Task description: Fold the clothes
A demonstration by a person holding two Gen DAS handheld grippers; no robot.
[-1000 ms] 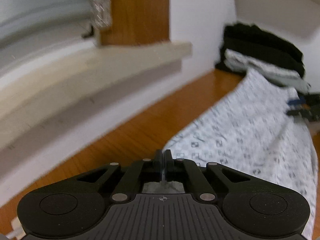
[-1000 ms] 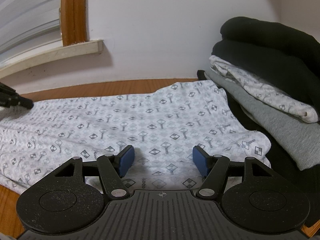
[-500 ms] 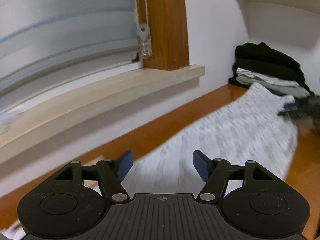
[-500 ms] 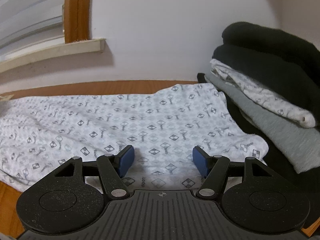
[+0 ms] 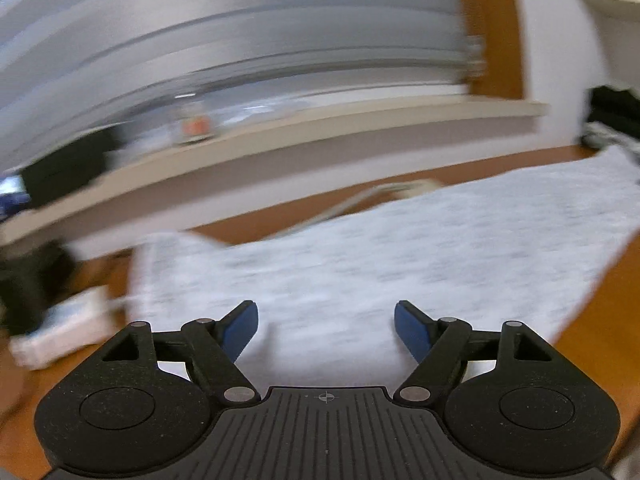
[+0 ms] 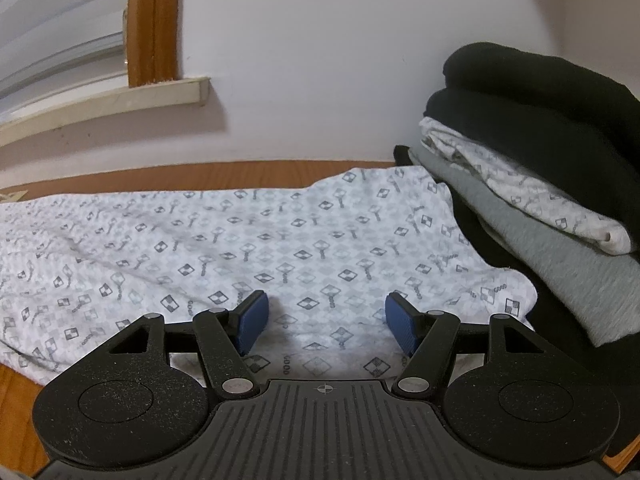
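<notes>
A white garment [image 6: 256, 248] printed with small grey and black checked diamonds lies spread flat on the desk [image 6: 240, 174], lightly wrinkled. Its right end touches a stack of folded clothes [image 6: 540, 168]: black, patterned white, grey.

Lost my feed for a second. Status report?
Left claw open, jaws just opened, nothing between. Right claw open over patterned cloth, spread flat. Folded pile crowds its right edge.

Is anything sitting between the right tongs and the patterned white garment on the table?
Nothing visible. The right tongs stand open directly over the patterned garment, bare cloth between the pads. The folded stack sits off to the right, out of the way.
</notes>
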